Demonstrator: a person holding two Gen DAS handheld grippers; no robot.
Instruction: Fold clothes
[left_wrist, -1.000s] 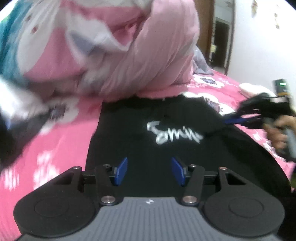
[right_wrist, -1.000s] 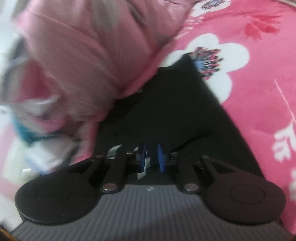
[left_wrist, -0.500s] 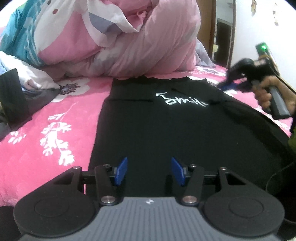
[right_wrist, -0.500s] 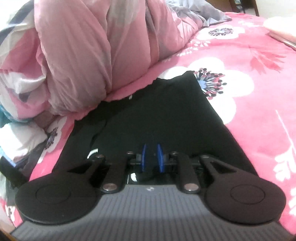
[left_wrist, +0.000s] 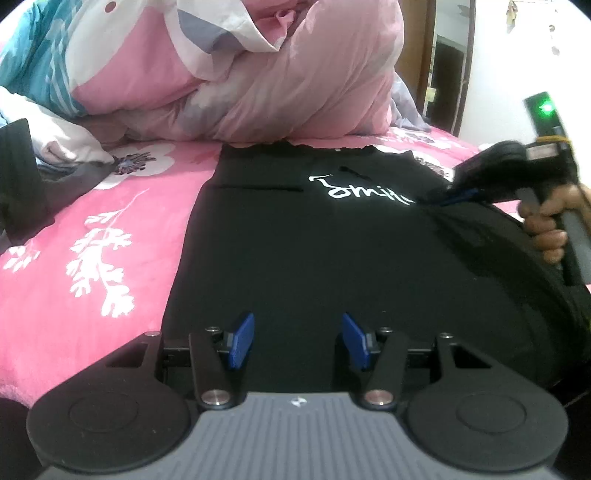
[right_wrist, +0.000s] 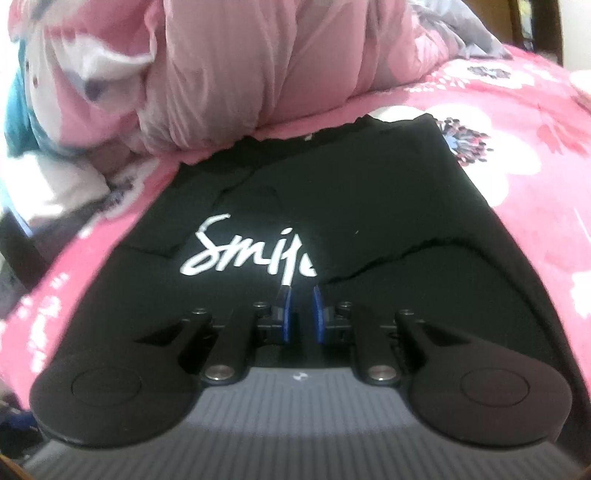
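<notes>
A black T-shirt (left_wrist: 295, 236) with white "Smile" lettering (left_wrist: 360, 190) lies on the pink floral bedspread, its left side folded in. My left gripper (left_wrist: 297, 341) is open and empty over the shirt's near hem. My right gripper (right_wrist: 301, 312) is shut on a fold of the shirt's right side and holds it over the end of the lettering (right_wrist: 247, 251). It also shows in the left wrist view (left_wrist: 448, 197), at the right, held by a hand. The shirt fills the right wrist view (right_wrist: 369, 192).
A heap of pink and white bedding (left_wrist: 240, 66) lies just beyond the shirt's collar. A dark garment (left_wrist: 22, 177) lies at the left edge. The pink bedspread (left_wrist: 92, 258) is open to the left of the shirt. A doorway (left_wrist: 447, 85) and white wall stand behind.
The right gripper has carried the shirt's right side inward over the lettering. The left gripper has drawn back toward the shirt's hem and stays open.
</notes>
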